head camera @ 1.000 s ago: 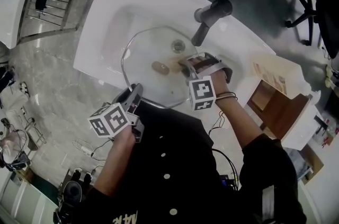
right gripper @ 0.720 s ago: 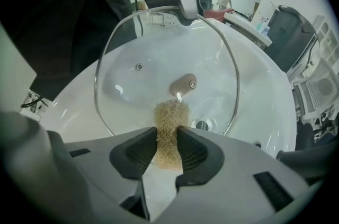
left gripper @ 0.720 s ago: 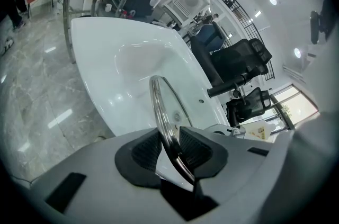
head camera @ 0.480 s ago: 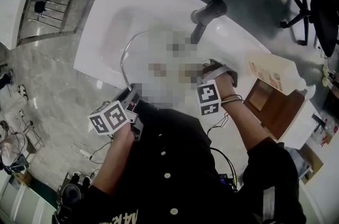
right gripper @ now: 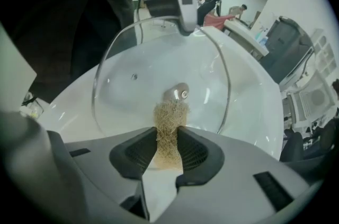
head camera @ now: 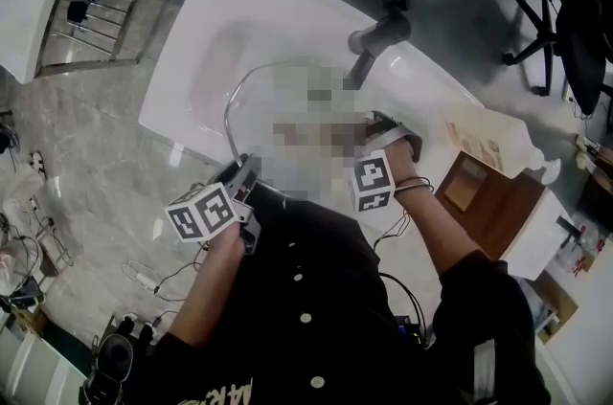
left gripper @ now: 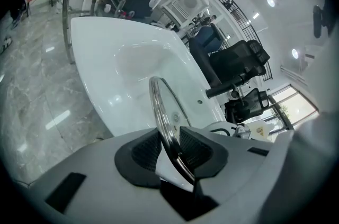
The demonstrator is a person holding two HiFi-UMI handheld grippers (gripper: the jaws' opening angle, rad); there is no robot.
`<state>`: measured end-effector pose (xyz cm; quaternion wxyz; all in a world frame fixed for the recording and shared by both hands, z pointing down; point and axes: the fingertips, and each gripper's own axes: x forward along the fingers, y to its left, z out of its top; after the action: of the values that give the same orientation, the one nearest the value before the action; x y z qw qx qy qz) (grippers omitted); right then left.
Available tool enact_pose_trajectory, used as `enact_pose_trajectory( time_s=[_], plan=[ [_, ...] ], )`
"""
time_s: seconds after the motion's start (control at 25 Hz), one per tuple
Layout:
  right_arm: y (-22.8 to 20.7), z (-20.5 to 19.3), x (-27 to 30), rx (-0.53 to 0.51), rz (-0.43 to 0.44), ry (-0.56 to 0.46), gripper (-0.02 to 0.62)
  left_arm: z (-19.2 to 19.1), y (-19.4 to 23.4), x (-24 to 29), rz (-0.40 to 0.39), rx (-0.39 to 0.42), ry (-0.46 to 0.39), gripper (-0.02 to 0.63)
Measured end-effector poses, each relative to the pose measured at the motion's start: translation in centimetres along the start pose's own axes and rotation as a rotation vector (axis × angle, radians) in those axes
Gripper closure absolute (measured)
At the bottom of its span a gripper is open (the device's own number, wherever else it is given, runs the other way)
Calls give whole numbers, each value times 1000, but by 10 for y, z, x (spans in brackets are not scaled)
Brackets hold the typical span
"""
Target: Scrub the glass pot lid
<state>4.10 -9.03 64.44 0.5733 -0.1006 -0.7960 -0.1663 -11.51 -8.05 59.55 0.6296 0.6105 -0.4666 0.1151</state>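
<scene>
The glass pot lid (head camera: pixel 233 121) is held tilted over the white sink (head camera: pixel 215 20); a blurred patch hides its middle in the head view. My left gripper (head camera: pixel 243 175) is shut on the lid's near rim, and the steel rim (left gripper: pixel 160 106) runs edge-on between its pads (left gripper: pixel 144 150). My right gripper (head camera: pixel 372 131) is shut on a tan fibrous scrubber (right gripper: pixel 169 127). The scrubber's tip reaches the lid's knob (right gripper: pixel 179 92) on the clear glass (right gripper: pixel 132 80). I cannot tell if it touches. The left gripper (right gripper: pixel 181 0) shows at the lid's far rim.
A black faucet (head camera: pixel 378 34) leans over the basin just behind the lid. A metal rack (head camera: pixel 96 6) stands at the left and office chairs (head camera: pixel 536 20) at the back right. A white bottle (head camera: pixel 503 143) and a wooden box (head camera: pixel 488 197) sit right of the sink.
My right gripper with the scrubber has shifted slightly right, towards the lid's right edge. The left gripper and the lid have stayed put.
</scene>
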Motion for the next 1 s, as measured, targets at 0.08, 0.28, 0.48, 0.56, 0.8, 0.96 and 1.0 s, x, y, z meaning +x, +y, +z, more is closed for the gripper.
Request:
enact_pose_trajectory(
  time_s=[0.08,0.28,0.48,0.56,0.8,0.96,1.0],
  plan=[
    [-22,23,2,34,-65,-71,465,0,0,1,-1,4,-2,479],
    [-84,92,13,-31,-223,-196,465,0,0,1,-8,-11,-5,480],
    [-111,123,29,-67,-247,-247,465,-1,-2,1,10,52,14,469],
    [-112,125,33,-57,-242,-258,463,-1,-1,1,12,62,16,468],
    [-97,116,36,-53,-157,-262,466,-2,-1,2,20,77,33,466],
    [-76,105,34,-102,-92,-235,466,-3,2,4,19,70,42,465],
    [-70,104,32,-110,-78,-232,466,-3,3,3,18,67,42,465]
  ],
)
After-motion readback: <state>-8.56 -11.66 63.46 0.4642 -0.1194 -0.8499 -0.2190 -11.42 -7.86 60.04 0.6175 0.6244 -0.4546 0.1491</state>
